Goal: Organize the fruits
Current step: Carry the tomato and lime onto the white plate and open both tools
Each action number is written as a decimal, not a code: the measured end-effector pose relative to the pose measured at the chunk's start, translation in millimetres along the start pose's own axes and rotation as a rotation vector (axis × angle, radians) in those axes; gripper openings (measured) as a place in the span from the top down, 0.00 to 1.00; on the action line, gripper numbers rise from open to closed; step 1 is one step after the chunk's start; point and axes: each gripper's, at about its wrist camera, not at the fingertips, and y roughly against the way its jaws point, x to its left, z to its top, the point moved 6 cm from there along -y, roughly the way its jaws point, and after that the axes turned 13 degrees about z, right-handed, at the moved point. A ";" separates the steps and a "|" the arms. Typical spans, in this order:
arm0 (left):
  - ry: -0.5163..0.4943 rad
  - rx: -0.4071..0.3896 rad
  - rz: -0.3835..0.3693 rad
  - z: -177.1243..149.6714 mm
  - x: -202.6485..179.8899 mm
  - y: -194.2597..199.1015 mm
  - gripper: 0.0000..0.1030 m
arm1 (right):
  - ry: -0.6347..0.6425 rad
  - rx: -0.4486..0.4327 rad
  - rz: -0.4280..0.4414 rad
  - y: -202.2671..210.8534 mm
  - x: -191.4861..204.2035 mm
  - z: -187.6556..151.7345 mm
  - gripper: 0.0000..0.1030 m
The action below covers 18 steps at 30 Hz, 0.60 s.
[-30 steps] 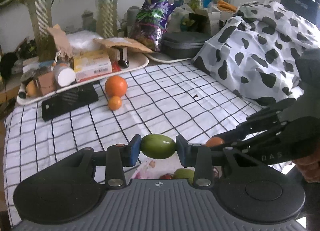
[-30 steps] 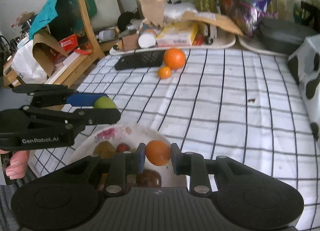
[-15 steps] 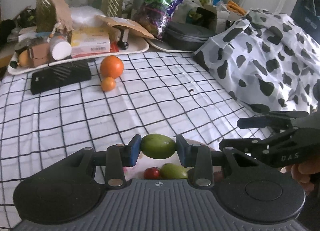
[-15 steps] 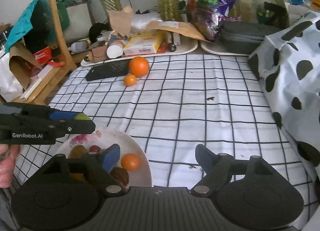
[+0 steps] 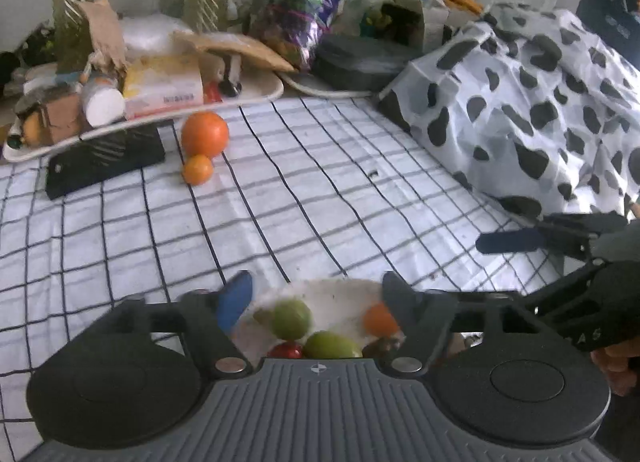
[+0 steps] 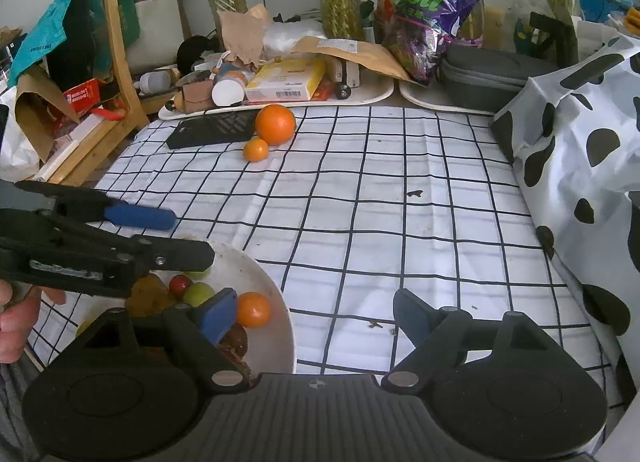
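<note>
A white plate (image 6: 256, 262) at the table's near edge holds a small orange (image 6: 253, 309), green fruits (image 6: 198, 293), a red cherry tomato (image 6: 179, 284) and brown fruit. In the left wrist view the plate (image 5: 340, 290) shows two green fruits (image 5: 291, 317), the tomato (image 5: 285, 350) and the small orange (image 5: 378, 320). My left gripper (image 5: 318, 296) is open and empty just above the plate. My right gripper (image 6: 316, 312) is open and empty beside the plate. A large orange (image 6: 275, 124) and a small orange (image 6: 256, 150) lie at the far side of the cloth.
A black phone (image 6: 212, 132) lies next to the far oranges. Cluttered white trays (image 6: 372, 96) line the back edge. A cow-print cloth (image 6: 580, 122) covers a bulk on the right. A wooden chair (image 6: 116, 74) stands at the left.
My left gripper opened and the green fruit dropped onto the plate. My right gripper, which released its small orange earlier, stays open and has pulled back slightly.
</note>
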 end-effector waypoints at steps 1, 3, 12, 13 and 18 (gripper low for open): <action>-0.003 -0.009 0.004 0.7 1.0 1.6 0.30 | 0.003 0.001 -0.001 -0.3 0.2 0.0 0.16; 0.008 -0.007 0.009 1.9 3.8 2.8 0.30 | 0.009 0.002 -0.006 -1.3 0.9 0.2 0.16; 0.093 -0.001 0.048 -1.1 28.4 11.6 0.30 | 0.016 -0.001 -0.014 -3.8 2.3 1.5 0.12; 0.102 -0.001 0.054 -2.6 31.4 12.8 0.30 | 0.020 -0.001 -0.015 -4.1 3.5 1.8 0.11; 0.121 0.008 0.081 -10.4 42.7 17.6 0.30 | 0.035 -0.002 -0.020 -4.9 10.0 2.0 0.11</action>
